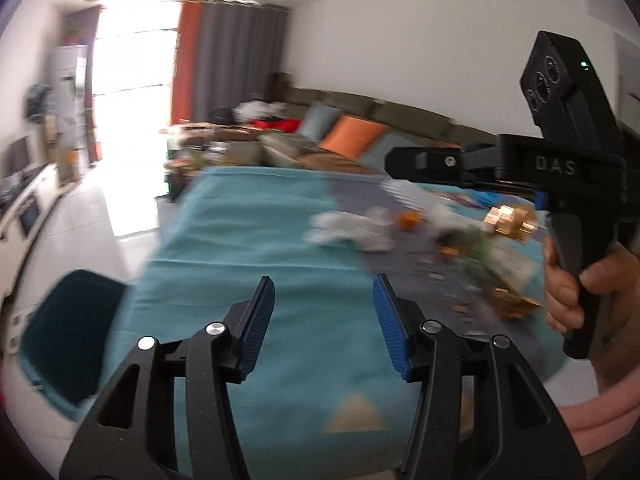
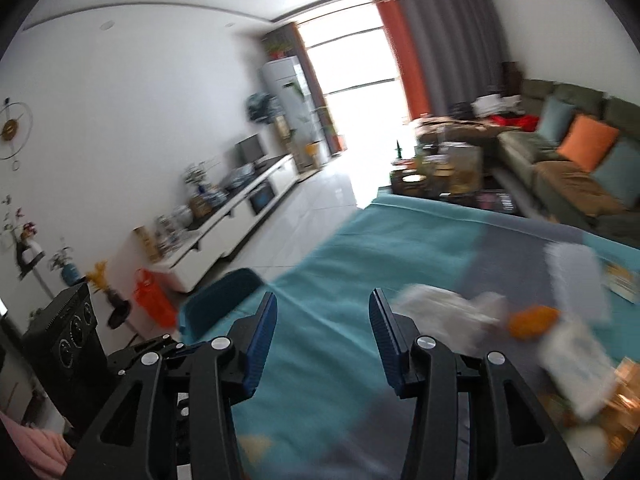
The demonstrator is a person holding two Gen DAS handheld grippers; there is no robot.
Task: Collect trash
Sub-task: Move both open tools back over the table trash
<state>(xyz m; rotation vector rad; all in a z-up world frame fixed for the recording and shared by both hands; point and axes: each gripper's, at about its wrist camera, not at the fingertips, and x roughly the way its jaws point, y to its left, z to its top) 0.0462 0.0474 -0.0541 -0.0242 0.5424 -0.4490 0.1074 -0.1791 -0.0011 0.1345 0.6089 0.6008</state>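
Trash lies scattered on a table with a teal and grey cloth [image 1: 248,240]: crumpled white tissue [image 1: 352,228], an orange scrap [image 1: 408,220], gold foil wrappers [image 1: 512,220] and green-and-white packaging [image 1: 492,256]. My left gripper [image 1: 324,316] is open and empty above the teal cloth, left of the trash. My right gripper [image 2: 323,332] is open and empty; its body shows in the left wrist view [image 1: 560,168], held above the trash. In the right wrist view the tissue [image 2: 452,308] and the orange scrap [image 2: 532,322] lie to the right of its fingers. Both views are blurred.
A dark teal bin [image 1: 68,336] stands beside the table's left edge, also in the right wrist view [image 2: 224,292]. A sofa with orange and blue cushions [image 1: 352,136] is behind the table. A cluttered coffee table [image 2: 444,172] and a white TV cabinet [image 2: 240,208] stand beyond.
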